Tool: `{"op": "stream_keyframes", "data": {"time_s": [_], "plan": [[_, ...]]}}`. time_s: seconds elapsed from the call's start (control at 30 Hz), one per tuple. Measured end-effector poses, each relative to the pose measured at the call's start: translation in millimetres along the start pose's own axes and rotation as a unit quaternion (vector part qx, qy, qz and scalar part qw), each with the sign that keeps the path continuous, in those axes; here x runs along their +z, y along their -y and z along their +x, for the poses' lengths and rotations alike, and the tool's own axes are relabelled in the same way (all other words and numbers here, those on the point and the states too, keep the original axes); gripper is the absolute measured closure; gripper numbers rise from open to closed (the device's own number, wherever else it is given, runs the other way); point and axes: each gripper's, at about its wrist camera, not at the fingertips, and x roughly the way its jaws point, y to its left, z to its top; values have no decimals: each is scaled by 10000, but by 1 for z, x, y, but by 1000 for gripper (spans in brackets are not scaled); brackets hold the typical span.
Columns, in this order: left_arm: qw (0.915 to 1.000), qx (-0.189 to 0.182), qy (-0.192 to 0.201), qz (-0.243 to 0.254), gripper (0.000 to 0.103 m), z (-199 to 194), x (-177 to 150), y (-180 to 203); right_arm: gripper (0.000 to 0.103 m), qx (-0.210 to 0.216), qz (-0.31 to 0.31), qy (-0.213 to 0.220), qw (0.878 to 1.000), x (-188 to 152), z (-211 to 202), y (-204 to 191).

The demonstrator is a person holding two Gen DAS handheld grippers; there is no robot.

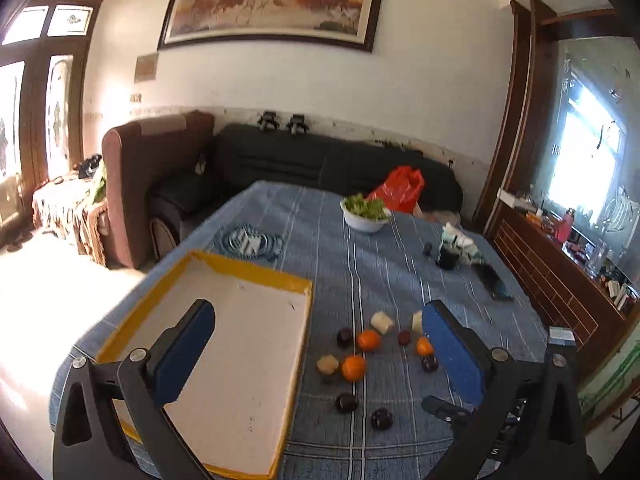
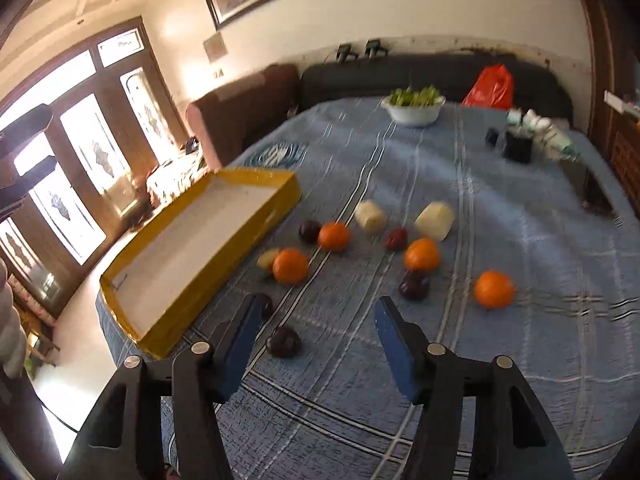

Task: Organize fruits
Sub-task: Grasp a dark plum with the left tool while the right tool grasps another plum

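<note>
Loose fruit lies on the blue checked tablecloth [image 2: 500, 360]: several oranges [image 2: 291, 266] [image 1: 353, 368], several dark plums [image 2: 283, 342] [image 1: 346, 402] and pale peeled chunks [image 2: 435, 221] [image 1: 382, 322]. A yellow-rimmed tray [image 1: 248, 280] [image 2: 264, 176] with a white floor lies left of the fruit with nothing in it. My left gripper [image 1: 320, 344] is open and empty, hovering above the tray's right edge. My right gripper [image 2: 316, 332] is open and empty, just above a plum near the table's front.
A white bowl of greens [image 2: 413, 106] [image 1: 366, 212] and a red bag [image 2: 492, 88] sit at the far end. A black cup [image 2: 518, 147] and a phone [image 1: 494, 280] lie at the right. Sofas stand beyond the table.
</note>
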Motion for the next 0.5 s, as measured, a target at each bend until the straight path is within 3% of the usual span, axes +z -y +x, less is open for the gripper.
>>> {"op": "stream_keyframes", "data": {"time_s": [0.03,0.17,0.33,0.43,0.5], "plan": [[9998,10,-179,-9,1,14,-10,-1,40,29,-44,-115,9999,-6,15,1],[9955,-113,-926,-192,25,58,-38,-11,39,207,-257,-591,9977,-18,53,-10],[9897,-88,-1406,-251,28,88,-49,-12,45,243,-645,-843,9941,-21,79,-24],[9880,-148,-1535,-93,28,100,-54,-3,70,277,-728,-907,9928,-21,80,-25],[9866,-164,-1620,107,28,108,-59,8,70,334,-681,-978,9923,-20,81,-23]]}}
